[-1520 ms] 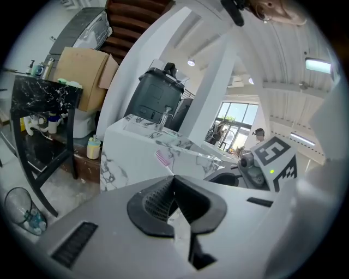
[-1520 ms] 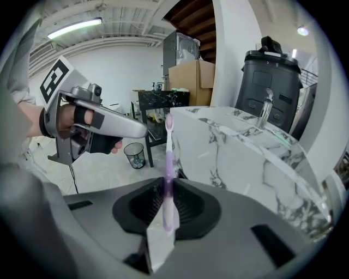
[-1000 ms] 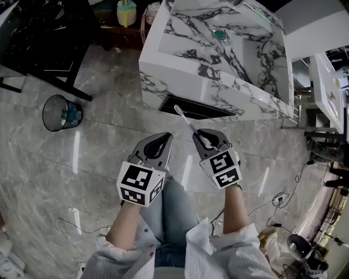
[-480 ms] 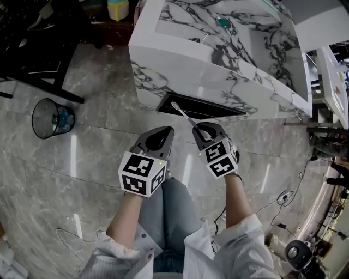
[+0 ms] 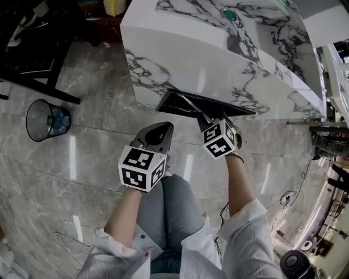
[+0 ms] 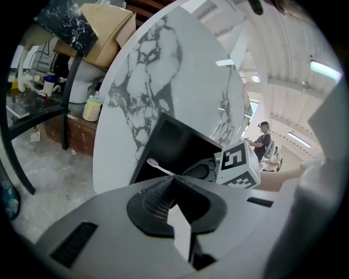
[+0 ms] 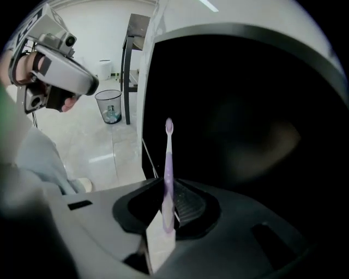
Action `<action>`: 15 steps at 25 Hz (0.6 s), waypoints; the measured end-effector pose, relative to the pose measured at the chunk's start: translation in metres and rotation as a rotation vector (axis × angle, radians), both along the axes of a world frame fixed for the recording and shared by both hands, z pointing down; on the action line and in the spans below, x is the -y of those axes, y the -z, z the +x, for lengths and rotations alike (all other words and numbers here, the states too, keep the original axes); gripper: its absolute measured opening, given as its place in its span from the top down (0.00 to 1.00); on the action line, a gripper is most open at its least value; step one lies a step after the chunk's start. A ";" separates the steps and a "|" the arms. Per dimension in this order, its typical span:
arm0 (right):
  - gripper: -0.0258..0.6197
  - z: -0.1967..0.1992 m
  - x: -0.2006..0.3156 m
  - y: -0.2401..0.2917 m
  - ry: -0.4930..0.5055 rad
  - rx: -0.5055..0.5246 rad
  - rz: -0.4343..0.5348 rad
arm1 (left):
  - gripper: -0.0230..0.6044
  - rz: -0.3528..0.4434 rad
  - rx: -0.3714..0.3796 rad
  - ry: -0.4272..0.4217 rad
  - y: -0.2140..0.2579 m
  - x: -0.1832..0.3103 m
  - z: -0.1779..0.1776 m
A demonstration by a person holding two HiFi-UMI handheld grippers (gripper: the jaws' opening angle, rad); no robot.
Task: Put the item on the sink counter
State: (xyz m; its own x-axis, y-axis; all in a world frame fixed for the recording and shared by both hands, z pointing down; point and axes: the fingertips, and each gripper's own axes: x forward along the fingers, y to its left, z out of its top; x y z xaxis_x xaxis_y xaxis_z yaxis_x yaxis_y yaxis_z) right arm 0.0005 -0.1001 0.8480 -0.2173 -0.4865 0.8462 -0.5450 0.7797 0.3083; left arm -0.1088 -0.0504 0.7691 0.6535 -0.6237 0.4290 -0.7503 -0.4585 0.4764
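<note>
A lilac toothbrush stands up from my right gripper, which is shut on its handle. In the head view the right gripper holds the toothbrush slanting up-left in front of the dark opening at the foot of the white marble sink counter. The basin with its green drain lies on top, far above the gripper. My left gripper hovers beside it to the left, shut and empty. The left gripper view shows the toothbrush's head against that opening.
A wire waste bin stands on the marble floor at the left, by a black table frame. A yellow bottle sits behind the counter's left corner. Cables trail over the floor at the right. Cardboard boxes stand further off.
The person has stepped closer to the counter. My right gripper has moved forward with the toothbrush, up to the dark opening under the counter. The left gripper has hardly moved.
</note>
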 end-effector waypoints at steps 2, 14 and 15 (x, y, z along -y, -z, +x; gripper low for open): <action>0.86 0.001 0.007 -0.009 0.030 -0.034 0.011 | 0.94 -0.001 0.004 0.000 -0.007 0.002 0.001; 0.86 0.004 0.034 -0.043 0.076 -0.130 0.066 | 0.94 -0.006 0.008 0.001 -0.021 0.010 0.001; 0.86 0.004 0.034 -0.044 0.073 -0.130 0.069 | 0.94 -0.004 0.007 0.002 -0.020 0.011 0.000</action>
State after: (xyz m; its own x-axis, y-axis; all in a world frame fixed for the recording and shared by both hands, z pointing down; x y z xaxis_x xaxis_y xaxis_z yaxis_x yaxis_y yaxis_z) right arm 0.0041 -0.1345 0.8920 -0.1446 -0.5312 0.8348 -0.4400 0.7902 0.4266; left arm -0.1088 -0.0616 0.7890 0.6493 -0.6230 0.4362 -0.7545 -0.4554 0.4726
